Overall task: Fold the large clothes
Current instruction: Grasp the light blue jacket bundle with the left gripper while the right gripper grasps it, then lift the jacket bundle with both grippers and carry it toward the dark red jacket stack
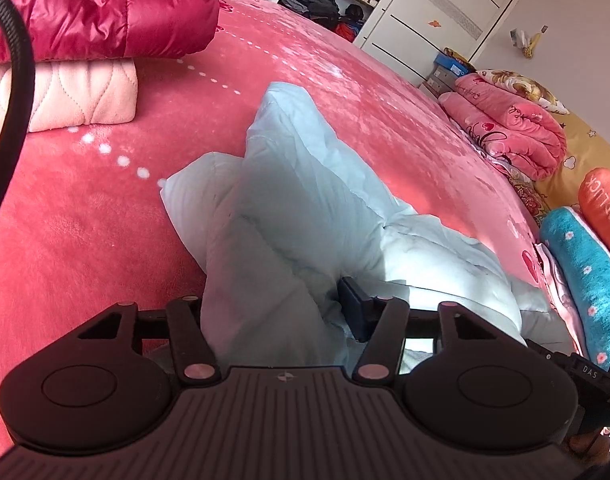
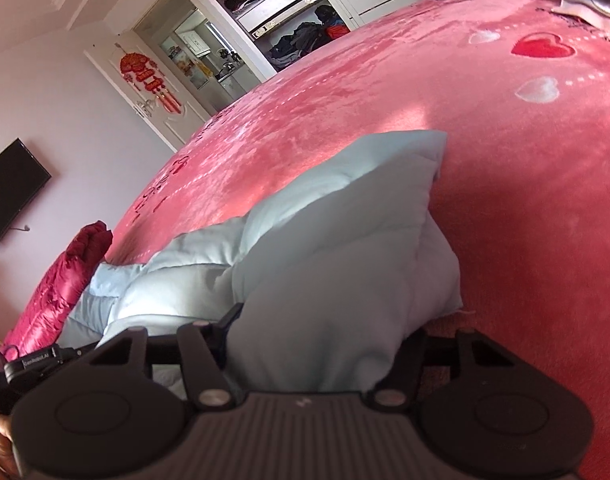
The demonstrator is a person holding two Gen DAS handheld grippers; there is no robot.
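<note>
Pale-blue padded jacket [image 1: 305,216] bunched on pink bed cover [image 1: 85,220], rising straight ahead of both grippers. Left gripper [image 1: 281,312] clamped on thick fold, fabric filling gap between fingers. Right gripper [image 2: 317,332] likewise pinching puffy edge; fingertips buried, exact closure hard to read. Judged step: carrying held edge over for fold. Advice: lift both ends level, keep grip firm on slippery padding, lay down flat ahead, clear of red jacket [image 1: 105,4] stacked far left.

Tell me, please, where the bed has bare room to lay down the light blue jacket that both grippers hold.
The pink blanket lies bare beyond the light blue jacket, toward the wardrobe. Crowded spots: the red jacket stacked on the cream quilted garment, and the folded pink bedding by the teal towel.
</note>
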